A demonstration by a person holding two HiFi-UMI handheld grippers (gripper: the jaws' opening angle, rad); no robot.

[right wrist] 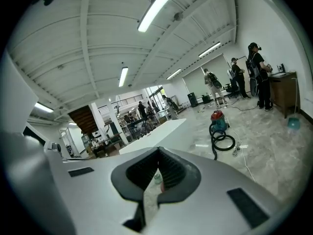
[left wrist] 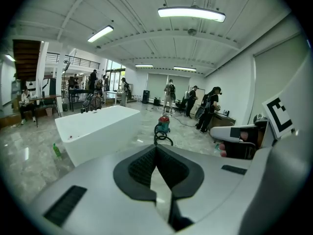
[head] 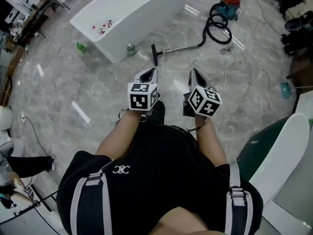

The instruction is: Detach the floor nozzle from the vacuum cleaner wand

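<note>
The vacuum cleaner lies on the marble floor ahead: a red and teal canister [head: 230, 5], a coiled black hose [head: 217, 31], a metal wand [head: 178, 48] and a black floor nozzle [head: 155, 54] on the wand's end. Both grippers are held side by side in the air, well short of the nozzle. The left gripper [head: 149, 74] is shut with nothing in it. The right gripper [head: 197, 75] is shut and empty too. In the left gripper view the canister [left wrist: 163, 124] shows beyond the closed left gripper [left wrist: 156, 148]. In the right gripper view the canister [right wrist: 218, 117] stands right of the closed right gripper [right wrist: 159, 151].
A long white counter [head: 127, 18] stands left of the nozzle, with a bottle [head: 130, 49] at its near corner and a green bottle [head: 80, 47] on the floor further left. A white cable [head: 226, 72] runs along the floor at right. Several people stand far back [left wrist: 208, 109].
</note>
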